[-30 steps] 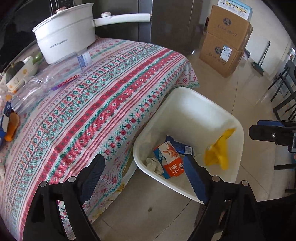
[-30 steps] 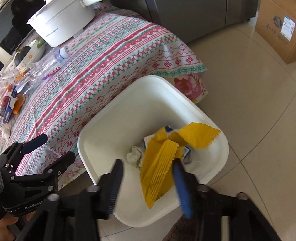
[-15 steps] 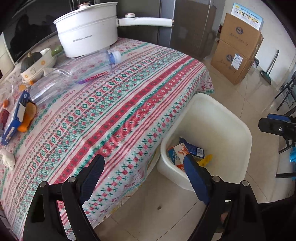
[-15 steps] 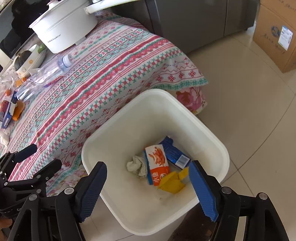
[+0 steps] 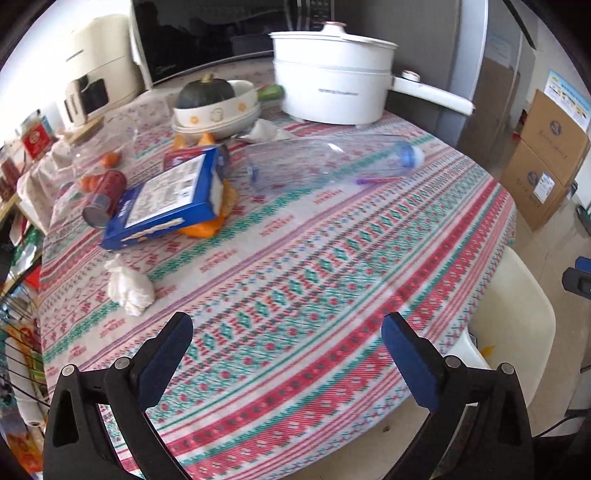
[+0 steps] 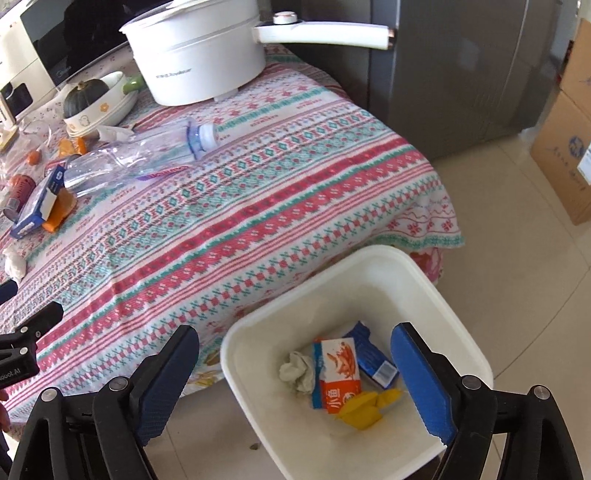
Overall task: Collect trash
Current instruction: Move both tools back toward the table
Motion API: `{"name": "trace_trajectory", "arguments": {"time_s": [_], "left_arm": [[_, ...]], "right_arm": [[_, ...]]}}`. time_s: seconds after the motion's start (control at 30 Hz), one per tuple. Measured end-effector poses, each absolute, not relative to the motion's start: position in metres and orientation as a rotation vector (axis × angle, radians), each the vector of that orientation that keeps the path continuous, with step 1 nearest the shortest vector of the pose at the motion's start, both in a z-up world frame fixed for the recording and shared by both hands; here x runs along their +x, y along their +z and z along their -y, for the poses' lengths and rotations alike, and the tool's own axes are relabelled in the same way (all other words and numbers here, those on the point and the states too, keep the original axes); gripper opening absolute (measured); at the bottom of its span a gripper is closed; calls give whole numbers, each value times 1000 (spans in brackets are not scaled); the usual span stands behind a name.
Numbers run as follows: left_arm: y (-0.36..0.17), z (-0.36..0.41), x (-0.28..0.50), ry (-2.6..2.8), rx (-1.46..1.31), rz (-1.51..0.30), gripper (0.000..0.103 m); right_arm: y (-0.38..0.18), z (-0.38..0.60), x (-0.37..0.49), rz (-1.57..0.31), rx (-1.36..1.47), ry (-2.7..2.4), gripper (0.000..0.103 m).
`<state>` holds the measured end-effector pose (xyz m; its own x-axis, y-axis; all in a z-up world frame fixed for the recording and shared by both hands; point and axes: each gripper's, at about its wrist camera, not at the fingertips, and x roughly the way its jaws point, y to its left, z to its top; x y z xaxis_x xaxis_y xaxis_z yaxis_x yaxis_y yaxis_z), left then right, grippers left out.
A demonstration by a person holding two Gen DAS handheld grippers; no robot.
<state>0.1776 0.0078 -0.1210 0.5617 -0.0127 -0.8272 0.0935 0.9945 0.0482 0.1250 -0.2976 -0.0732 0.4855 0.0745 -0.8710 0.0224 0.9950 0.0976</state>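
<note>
A white bin (image 6: 424, 280) stands on the floor beside the table and holds a yellow wrapper (image 6: 364, 406), an orange carton (image 6: 340, 373), a blue packet (image 6: 373, 358) and a crumpled tissue (image 6: 297, 373). My right gripper (image 6: 293, 373) hangs over the bin, jaws opening with nothing gripped. My left gripper (image 5: 286, 354) is over the patterned tablecloth (image 5: 295, 258), jaws opening and empty. On the table lie a clear plastic bottle (image 5: 325, 162), a blue box (image 5: 170, 195), a white tissue wad (image 5: 129, 288) and a red can (image 5: 105, 195).
A white electric pot (image 5: 332, 85) with a long handle, a bowl holding a dark squash (image 5: 214, 103) and a microwave (image 5: 207, 33) stand at the table's back. Cardboard boxes (image 5: 546, 155) are stacked on the tiled floor at the right. A grey fridge (image 6: 461, 66) stands behind the table.
The yellow wrapper left the right gripper and dropped into the bin, and the right jaws spread wide. The left gripper swung away from the bin to over the table, bringing the table's litter into view.
</note>
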Motion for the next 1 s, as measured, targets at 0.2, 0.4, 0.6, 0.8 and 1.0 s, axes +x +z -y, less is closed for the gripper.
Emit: {"name": "trace_trajectory", "arguments": {"time_s": [0.2,0.4,0.6,0.8,1.0], "left_arm": [[-117,-75,183,19,-4,-916,103],[-118,-132,201,59,17,-924,103],[-135,-169,207,10,-41,-914,103],[-156,-169,211,-42,-124,-912,101],[-166,-176,229,-33,-251,-911,97]], "right_arm": [[-75,257,141,-1069,64,79,89],[-80,231,155,-1083,71,101,89],[-81,219,168,-1084,96,103,89],[-84,214,185,-1095,120,101,89],[-89,211,197,-1109,142,102,89]]}}
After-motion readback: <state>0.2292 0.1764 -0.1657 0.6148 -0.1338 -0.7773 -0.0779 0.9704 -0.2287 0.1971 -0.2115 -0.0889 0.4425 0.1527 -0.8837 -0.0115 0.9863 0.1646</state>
